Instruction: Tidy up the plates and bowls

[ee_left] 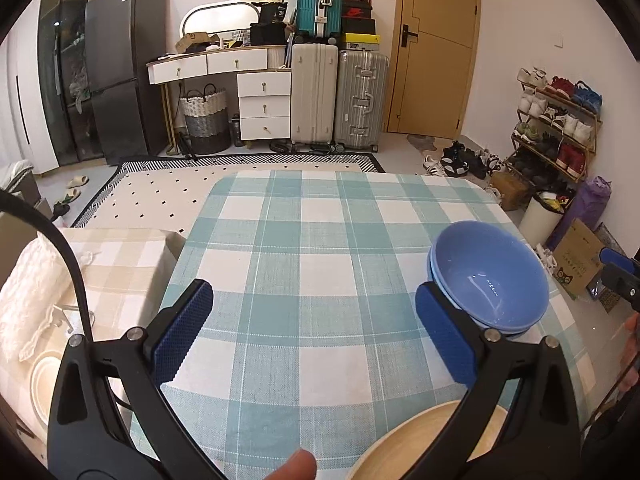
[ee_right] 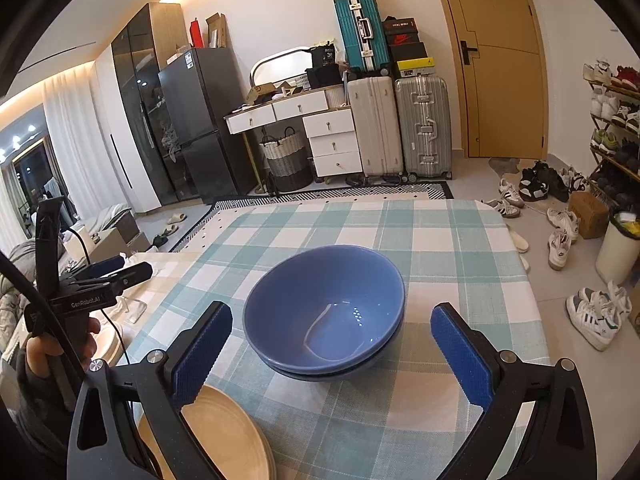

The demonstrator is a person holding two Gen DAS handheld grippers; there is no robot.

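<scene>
Two blue bowls [ee_right: 325, 312] sit nested upright on the checked tablecloth [ee_right: 440, 248]. My right gripper [ee_right: 332, 354] is open and empty, just short of the bowls, one finger on each side. Cream plates [ee_right: 230, 436] lie stacked at the near edge under its left finger. In the left wrist view the bowls [ee_left: 490, 276] are at the right, behind the right finger, and the plates [ee_left: 412, 444] lie at the bottom. My left gripper [ee_left: 314, 326] is open and empty above the cloth [ee_left: 304, 240].
A lower side table with a beige checked cloth [ee_left: 120, 256] stands to the left, with a cream dish [ee_left: 44, 380] near it. Suitcases [ee_left: 340, 96], drawers, a fridge and a shoe rack [ee_left: 560, 128] stand beyond the table.
</scene>
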